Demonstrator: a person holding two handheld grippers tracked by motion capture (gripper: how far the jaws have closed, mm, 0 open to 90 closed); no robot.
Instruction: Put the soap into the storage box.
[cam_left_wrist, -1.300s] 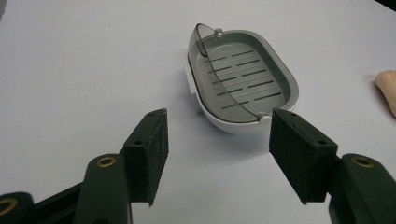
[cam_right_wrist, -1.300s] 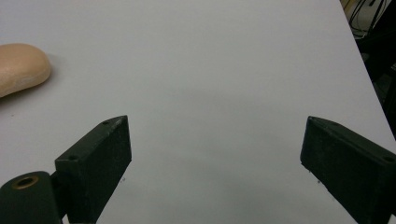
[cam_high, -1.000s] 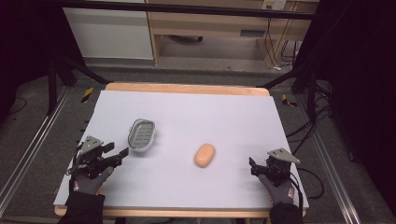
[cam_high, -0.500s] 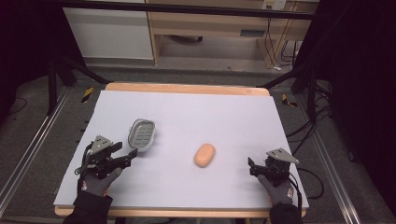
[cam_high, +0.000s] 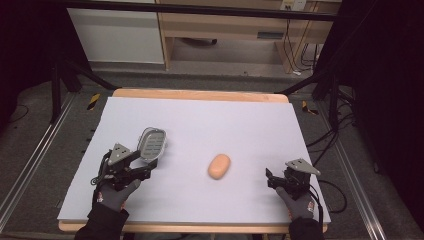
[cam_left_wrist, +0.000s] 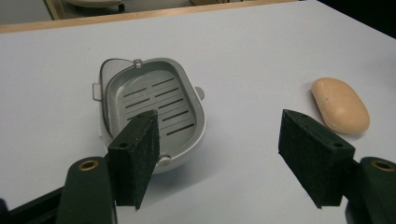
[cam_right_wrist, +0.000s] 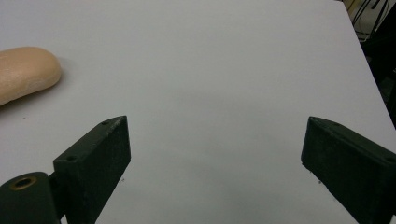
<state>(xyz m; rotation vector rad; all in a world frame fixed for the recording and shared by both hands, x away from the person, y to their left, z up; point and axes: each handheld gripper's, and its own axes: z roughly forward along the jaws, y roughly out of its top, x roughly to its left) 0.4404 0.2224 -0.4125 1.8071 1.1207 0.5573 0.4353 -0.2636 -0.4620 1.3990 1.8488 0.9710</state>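
One soap dish (cam_high: 151, 144), one soap (cam_high: 219, 166)

Your soap dish (cam_high: 151, 144): grey plastic oval, slotted drain insert inside, small tabs on rim. Sits flat, empty, left half of table, long axis running away from you, slightly slanted. Your soap (cam_high: 219, 166): peach oval bar, smooth, lies flat near table centre, right of dish, well apart from it, not touching.

Left gripper (cam_high: 145, 169) jaws just opening; right gripper (cam_high: 270, 180) seemingly agape.
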